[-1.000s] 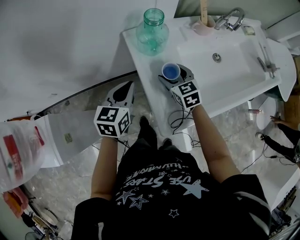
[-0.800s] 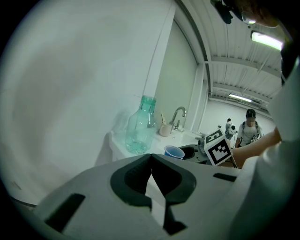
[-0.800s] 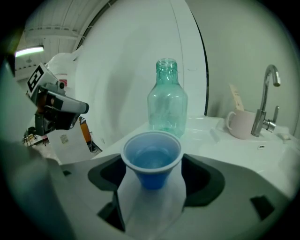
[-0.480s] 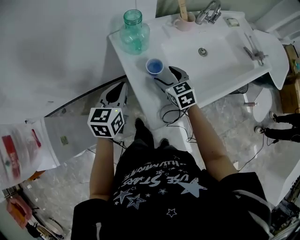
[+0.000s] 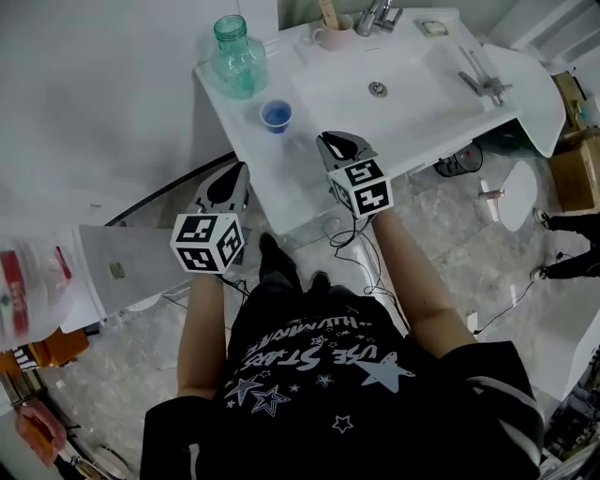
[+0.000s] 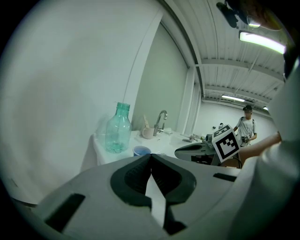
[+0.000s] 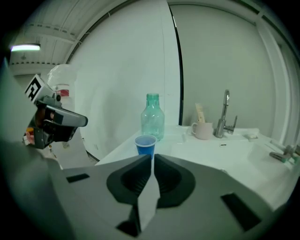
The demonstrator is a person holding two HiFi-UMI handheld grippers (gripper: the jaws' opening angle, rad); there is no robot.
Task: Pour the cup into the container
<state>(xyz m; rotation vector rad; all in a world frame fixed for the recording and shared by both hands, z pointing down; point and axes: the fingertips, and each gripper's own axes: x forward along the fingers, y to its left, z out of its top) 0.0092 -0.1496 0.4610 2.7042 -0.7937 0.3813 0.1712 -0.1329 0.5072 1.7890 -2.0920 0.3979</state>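
A blue cup point(image 5: 276, 114) stands upright on the white sink counter point(image 5: 281, 169), near a green glass bottle point(image 5: 235, 58) at the counter's back left corner. My right gripper point(image 5: 336, 142) hovers over the counter's front edge, a short way from the cup. Its jaws have just been closing, and they now meet with nothing between them. In the right gripper view, the cup point(image 7: 145, 144) and bottle point(image 7: 152, 117) lie straight ahead of the gripper point(image 7: 153, 158). My left gripper point(image 5: 234, 176) hangs beside the counter's left side, shut and empty. From the left gripper point(image 6: 151, 157), the bottle point(image 6: 118, 130) and cup point(image 6: 140, 151) show ahead.
A pink mug point(image 5: 330, 34) and a faucet point(image 5: 378, 14) stand behind the sink basin point(image 5: 394, 75). Cables hang below the counter's front edge point(image 5: 352, 239). A plastic bag point(image 5: 28, 281) is at the left. A person point(image 6: 245, 126) stands far off.
The right gripper let go of the cup, drew back toward me and closed. The left gripper also pulled back. The cup stays upright on the counter.
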